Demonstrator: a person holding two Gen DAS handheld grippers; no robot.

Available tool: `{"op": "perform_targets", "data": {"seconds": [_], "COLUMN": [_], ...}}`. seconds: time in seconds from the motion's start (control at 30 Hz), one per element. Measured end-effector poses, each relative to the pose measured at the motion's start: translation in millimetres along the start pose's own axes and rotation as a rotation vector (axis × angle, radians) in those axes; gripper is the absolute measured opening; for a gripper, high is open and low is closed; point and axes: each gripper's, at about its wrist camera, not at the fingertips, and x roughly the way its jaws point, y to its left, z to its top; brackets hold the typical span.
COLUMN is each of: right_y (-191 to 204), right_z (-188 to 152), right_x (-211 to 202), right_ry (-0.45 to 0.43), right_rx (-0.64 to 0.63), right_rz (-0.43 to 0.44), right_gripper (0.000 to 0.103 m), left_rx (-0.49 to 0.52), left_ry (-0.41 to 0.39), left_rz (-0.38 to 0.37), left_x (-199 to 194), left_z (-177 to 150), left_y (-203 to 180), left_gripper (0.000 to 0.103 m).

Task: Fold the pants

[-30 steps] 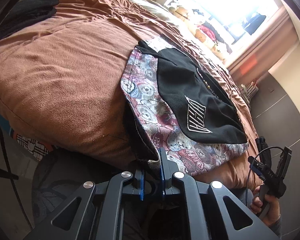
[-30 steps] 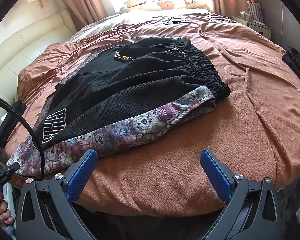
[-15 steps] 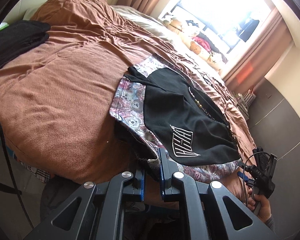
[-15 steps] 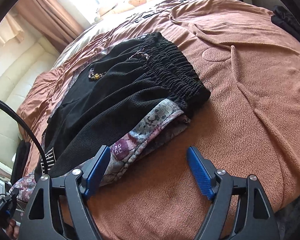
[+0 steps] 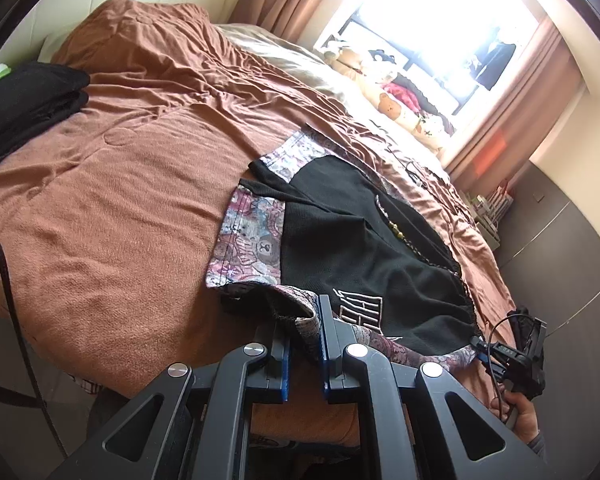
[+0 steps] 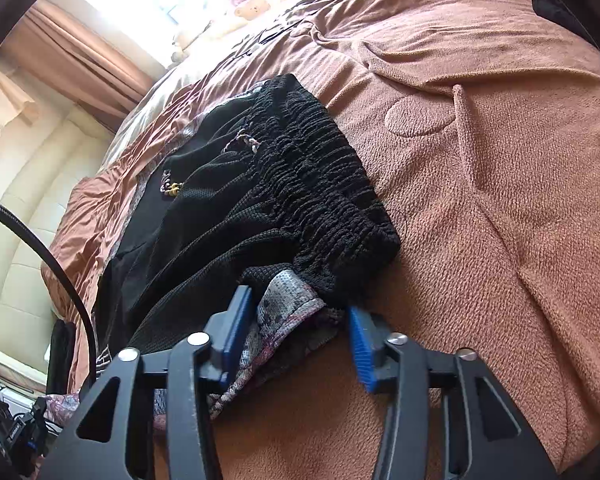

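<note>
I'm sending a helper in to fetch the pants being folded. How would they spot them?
On the big bed's brown blanket, near its front edge, lie the pants. Black mesh with bear-print panels and a white logo, unlike the plain black pile farther along.

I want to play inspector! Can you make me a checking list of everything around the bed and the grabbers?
Surface: brown blanket on the bed, wrinkled.
Job's things: shorts, black with bear-print panels, lying folded.
Clutter: black clothes pile near the headboard.
Grippers: left gripper shut on the hem; right gripper open around the waistband corner.
Cables: black cable at the picture's left.
Surroundings: plush toys by the bright window, curtains.
</note>
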Motion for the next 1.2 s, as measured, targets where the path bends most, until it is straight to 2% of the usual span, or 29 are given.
{"op": "perform_targets", "data": {"seconds": [0.2,0.63,0.9,1.2], "right_y": [6,30,46,58], "right_z": [3,31,56,87], "right_x": [-18,-38,-35,-9], "right_ry": [-0.036,-0.096,-0.118,-0.127], "right_rx": [-0.016,-0.070,-0.073,-0.054], "right_rz": [0.038,0.065,0.074,0.050], "right_gripper": [0.014,0.014,0.014,0.014], "left_rx": [0.023,0.086,0.120,0.084], "left_ry": [-0.039,-0.129,-0.145,-0.139], "left_rz": [-0.017,-0.066,-0.067,-0.055], "left_x": [-4,-3,25,77], "left_z": [20,85,128,174], "left_y": [-9,-46,-63,-63], "left_gripper": [0.011,0.011,0.011,0.011]}}
